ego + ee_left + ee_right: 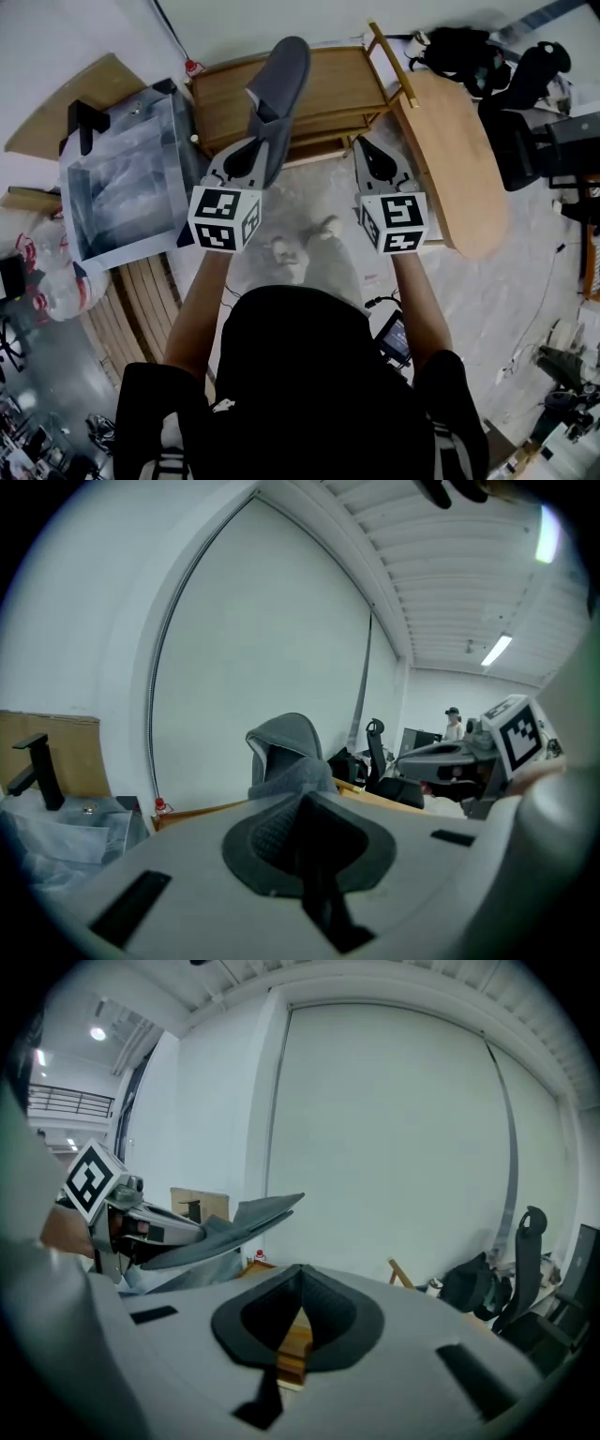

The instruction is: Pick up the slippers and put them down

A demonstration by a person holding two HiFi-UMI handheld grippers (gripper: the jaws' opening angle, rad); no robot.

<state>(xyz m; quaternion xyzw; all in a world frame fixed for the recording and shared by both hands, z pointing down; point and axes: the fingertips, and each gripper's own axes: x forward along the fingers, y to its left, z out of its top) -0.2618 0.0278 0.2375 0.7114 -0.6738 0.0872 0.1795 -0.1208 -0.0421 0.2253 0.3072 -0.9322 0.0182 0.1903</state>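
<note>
Grey slipper (284,84): raised over the wooden rack (333,75), heel end clamped in the L gripper (255,150), jaws closed on it. R gripper (367,148) beside it, w/ jaws together and nothing btwn them. Clear plastic box (173,131) at left; contents can't be made out.

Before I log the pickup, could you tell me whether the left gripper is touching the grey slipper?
Touching. In the left gripper view, the left gripper is closed on the grey slipper, which rises from between its jaws.

slipper (286,75) in left tongs (255,142) (aloft), shelf (337,86) behind
</note>
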